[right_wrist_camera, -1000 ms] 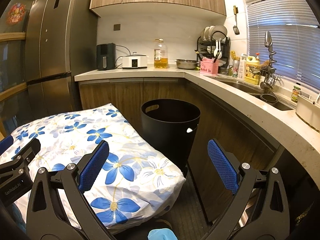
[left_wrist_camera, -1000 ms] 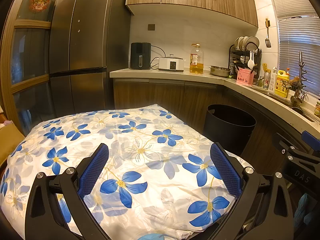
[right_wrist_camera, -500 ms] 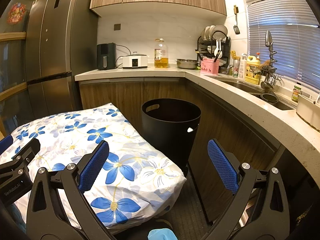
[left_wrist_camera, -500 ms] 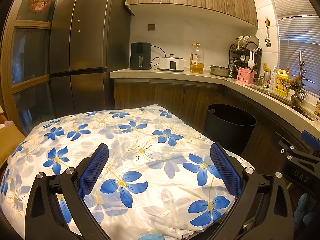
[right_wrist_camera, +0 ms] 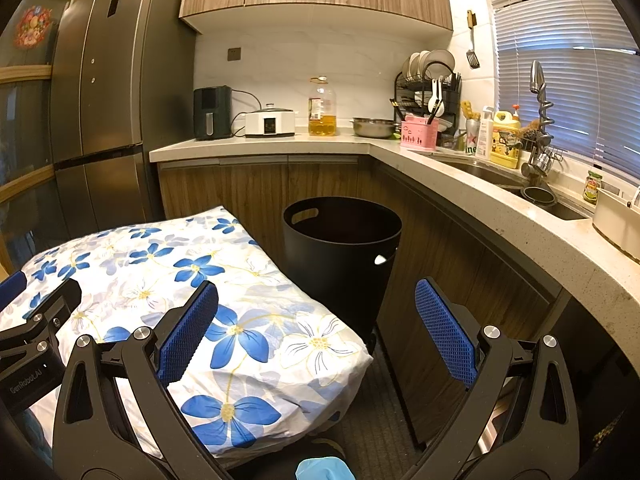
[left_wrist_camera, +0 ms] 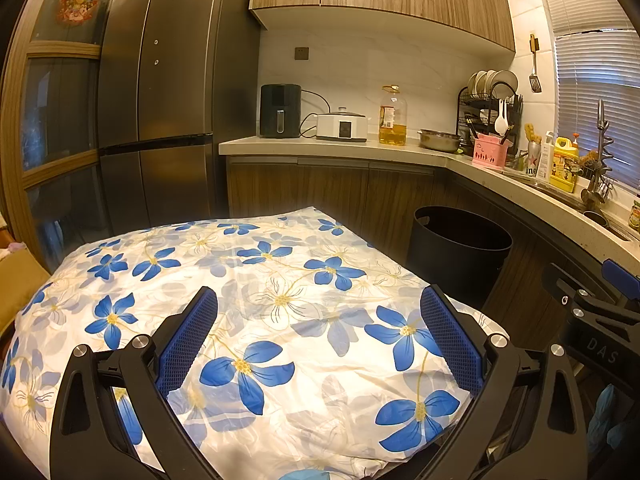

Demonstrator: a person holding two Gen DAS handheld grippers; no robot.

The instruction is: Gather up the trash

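Black bin (right_wrist_camera: pixel 342 256), open-topped, stands on the floor between floral cloth (left_wrist_camera: pixel 256 320) and cabinets, at 12 o'clock from the right gripper (right_wrist_camera: pixel 316 332) and 2 o'clock from the left gripper (left_wrist_camera: pixel 320 336); right is nearer. Both spread wide, empty. No trash is identifiable.

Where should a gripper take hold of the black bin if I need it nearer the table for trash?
Probably the rim of the black bin at the oval handle cutout facing the floral-covered table. Come from above, one finger inside, one outside: the top is open and the round wall looks too wide to span.
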